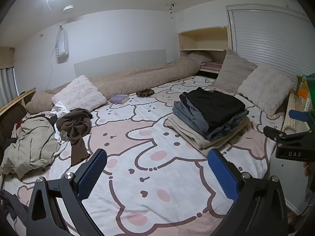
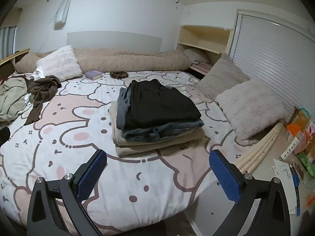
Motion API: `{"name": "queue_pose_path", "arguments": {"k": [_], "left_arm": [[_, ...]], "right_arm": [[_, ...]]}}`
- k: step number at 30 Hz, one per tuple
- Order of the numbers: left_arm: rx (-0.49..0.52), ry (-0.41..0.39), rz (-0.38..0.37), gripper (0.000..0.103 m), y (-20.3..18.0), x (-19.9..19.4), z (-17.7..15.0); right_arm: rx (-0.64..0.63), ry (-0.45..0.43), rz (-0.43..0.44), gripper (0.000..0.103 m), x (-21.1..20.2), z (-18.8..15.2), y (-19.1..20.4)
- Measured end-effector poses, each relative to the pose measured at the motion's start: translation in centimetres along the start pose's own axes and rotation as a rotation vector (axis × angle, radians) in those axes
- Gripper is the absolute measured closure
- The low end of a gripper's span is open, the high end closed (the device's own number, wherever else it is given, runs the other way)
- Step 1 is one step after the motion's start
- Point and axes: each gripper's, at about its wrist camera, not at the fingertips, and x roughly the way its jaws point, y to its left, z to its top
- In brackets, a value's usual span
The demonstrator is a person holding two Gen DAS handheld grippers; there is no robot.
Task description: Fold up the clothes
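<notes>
A stack of folded clothes (image 1: 208,118) (image 2: 155,116), black on top, grey-blue and cream beneath, rests on the bed's right half. A heap of unfolded clothes lies at the left: a brown garment (image 1: 75,125) (image 2: 42,92), a pale green one (image 1: 31,143) (image 2: 10,98) and a white one (image 1: 60,108). My left gripper (image 1: 157,158) hovers open above the bedsheet (image 1: 137,177), well short of both piles. My right gripper (image 2: 158,158) is open too, just in front of the folded stack, holding nothing.
Fluffy pillows (image 1: 79,94) (image 2: 250,106) and a rolled beige duvet (image 1: 145,78) line the far and right edges. A purple book (image 2: 94,74) and a brown scrunchie (image 2: 118,74) lie near the duvet. Wooden slats (image 2: 256,155) and packets (image 2: 301,135) sit beside the bed at right.
</notes>
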Motion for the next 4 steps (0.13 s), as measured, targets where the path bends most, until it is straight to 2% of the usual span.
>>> {"name": "queue_pose_path", "arguments": {"k": [4], "left_arm": [[-0.004,-0.001,0.008,0.000,0.17,-0.07,-0.08]], "right_arm": [[-0.003,-0.001,0.000,0.000,-0.05,-0.04,0.02]]}}
